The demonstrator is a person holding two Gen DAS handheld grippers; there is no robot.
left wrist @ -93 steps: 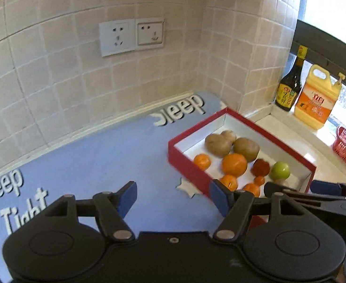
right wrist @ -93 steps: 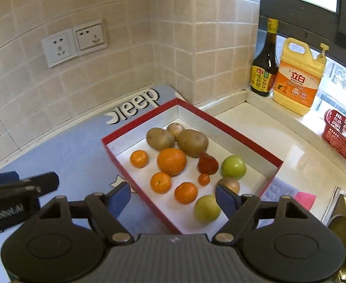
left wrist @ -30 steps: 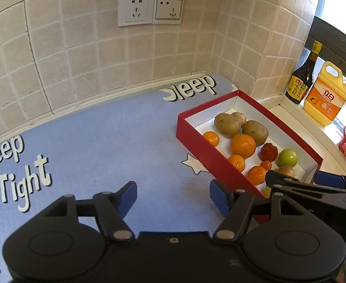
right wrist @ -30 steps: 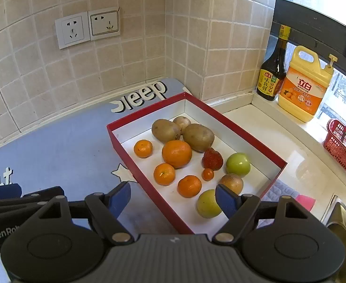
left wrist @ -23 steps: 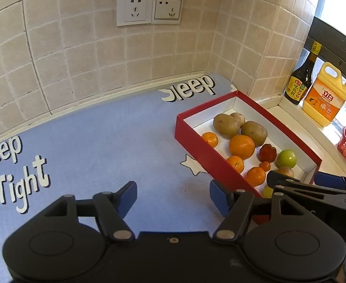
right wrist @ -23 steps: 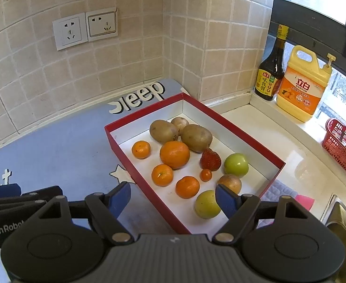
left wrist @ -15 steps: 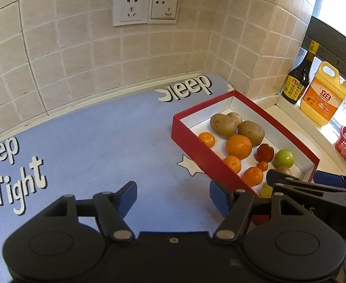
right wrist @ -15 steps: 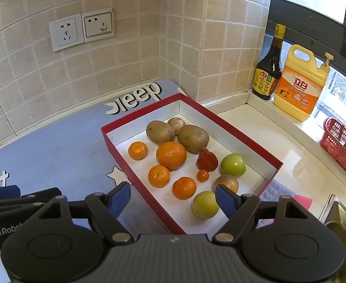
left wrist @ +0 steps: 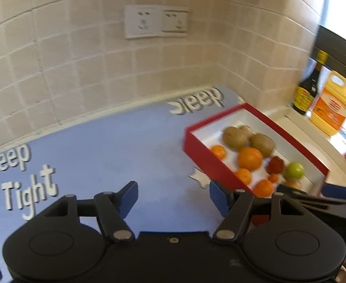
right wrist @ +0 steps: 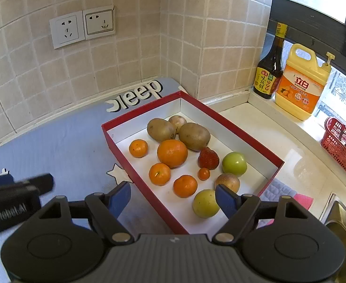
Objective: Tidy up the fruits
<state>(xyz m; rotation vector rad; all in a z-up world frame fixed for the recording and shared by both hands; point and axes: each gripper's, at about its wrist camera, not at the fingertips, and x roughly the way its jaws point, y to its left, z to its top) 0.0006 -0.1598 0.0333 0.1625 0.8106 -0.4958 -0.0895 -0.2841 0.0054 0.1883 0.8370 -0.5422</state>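
Note:
A red box with a white inside point(right wrist: 234, 129) sits on the blue mat and holds several fruits: two kiwis point(right wrist: 193, 136), a large orange point(right wrist: 172, 153), small mandarins point(right wrist: 138, 148), a strawberry point(right wrist: 208, 158), a green apple point(right wrist: 234, 164) and a yellow-green fruit point(right wrist: 204, 203). The box also shows in the blurred left wrist view point(left wrist: 206, 162). My right gripper point(right wrist: 173, 197) is open and empty above the box's near corner. My left gripper point(left wrist: 173, 195) is open and empty over the mat, left of the box.
A blue mat point(left wrist: 116, 151) with white "Sleep Tight" lettering covers the counter. Tiled walls with two sockets point(right wrist: 82, 27) stand behind. A dark sauce bottle point(right wrist: 268, 70), a yellow detergent jug point(right wrist: 301, 82) and a red basket point(right wrist: 340, 146) line the sill. A sink edge point(right wrist: 345, 221) lies at right.
The left gripper has swung, blurring its view and shifting the box rightwards in it. The right gripper has drifted slightly. Both stay open and empty; the fruits have not moved.

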